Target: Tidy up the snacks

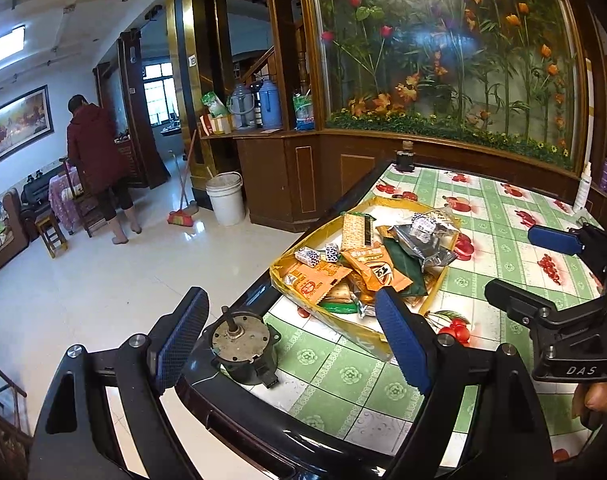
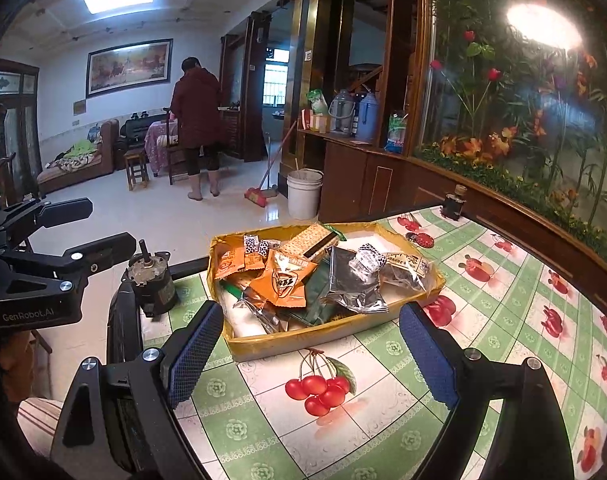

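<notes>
Over the near edge of the bench [image 2: 383, 420], both grippers tilt downward, left gripper [image 1: 293, 344] and right gripper [image 2: 323, 356], fingers spread and empty. One yellow tray [image 2: 327, 338] at mid-bench holds heaped snack packets [image 2: 287, 276], orange, silver, green. One small motor [image 1: 239, 344] sits at the bench's left edge.

Black tongs [image 2: 311, 356], blue textured pads [image 2: 427, 354], silver screws

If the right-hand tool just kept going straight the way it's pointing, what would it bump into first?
Probably the near wall of the yellow tray of snacks; the right tool is open and aimed at it, with only bare tablecloth between. Depth is hard to judge.
</notes>
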